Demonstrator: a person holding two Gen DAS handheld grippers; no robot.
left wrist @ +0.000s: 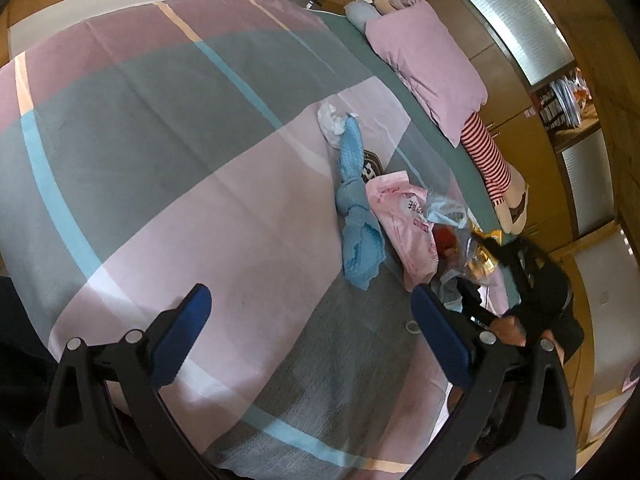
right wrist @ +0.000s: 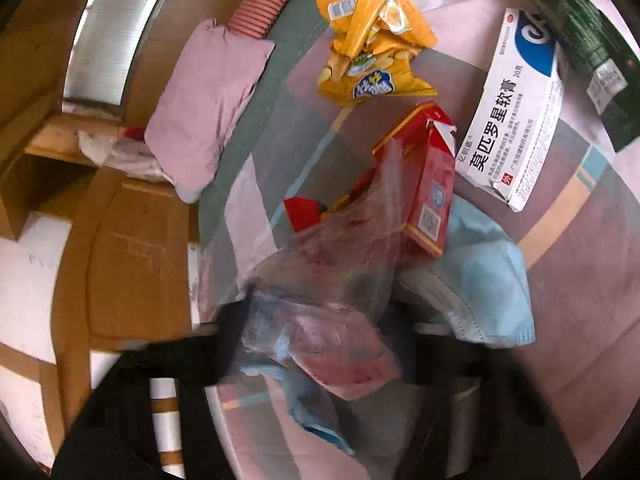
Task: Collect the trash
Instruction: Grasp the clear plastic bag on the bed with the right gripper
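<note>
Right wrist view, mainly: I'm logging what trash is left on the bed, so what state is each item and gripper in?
Yellow snack bag: crumpled, empty-looking, lying on the bedspread.
Red carton: torn open, tipped over.
White ointment box: lying flat, end flap torn.
Blue face mask: crumpled, loose.
Clear plastic bag: between the right gripper fingers, blurred.
Left gripper: open, empty.

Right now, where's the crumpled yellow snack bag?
Right wrist view, top centre: the crumpled yellow snack bag lies on the pink-and-grey checked bedspread, just above the red carton and left of the white ointment box.
</note>
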